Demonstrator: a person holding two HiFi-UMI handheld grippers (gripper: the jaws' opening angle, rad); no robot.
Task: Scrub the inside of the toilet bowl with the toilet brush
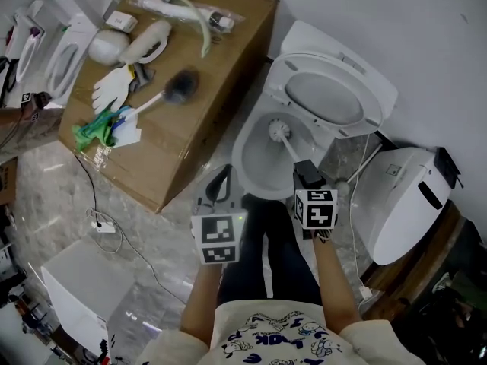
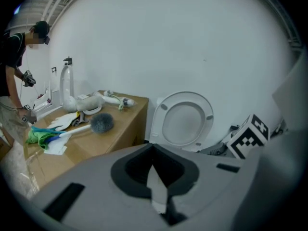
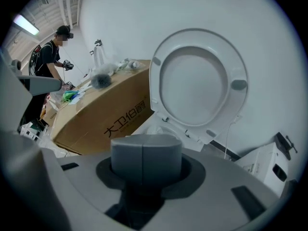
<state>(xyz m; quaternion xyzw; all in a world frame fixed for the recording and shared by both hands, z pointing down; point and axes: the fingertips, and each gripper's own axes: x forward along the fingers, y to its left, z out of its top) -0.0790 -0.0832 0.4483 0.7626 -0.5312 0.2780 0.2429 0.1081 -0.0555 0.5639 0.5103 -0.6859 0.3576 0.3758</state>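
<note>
Marble floor (image 1: 61, 196), white wall behind.

Far left: a cardboard box (image 1: 198, 120) with clutter on top, including gloves and a spare brush (image 1: 179, 86) (dark head, lying loose, not the one in use).

The left gripper (image 1: 224, 175) hangs just beside the near-left rim of the bowl (image 1: 247, 139). Jaws are together with nothing in them, and its own view shows no object between them. It looks idle.

Centre: lid (image 1: 327, 97) is up, leaning back toward the wall. The brush (image 1: 278, 131) is in the bowl, white head down inside near the back wall. Its handle slopes up toward the person into the right gripper (image 1: 304, 169). Those jaws are clamped on the top end of the handle. (The right gripper view only shows the two jaw halves pressed to a seam; the grip itself reads from the head view.) Can't tell whether the bristles touch porcelain.

Far right: a second white unit (image 1: 403, 204), apart from the bowl.

Progress, my read:
- **Done:** brush picked up, lid up, head inserted.
- **Now:** scrub is at or near its start. One frame gives no coverage cue, and no foam or streaks are visible.
- **Left:** work the head round the inner wall and under the rim, then lift out.
</note>
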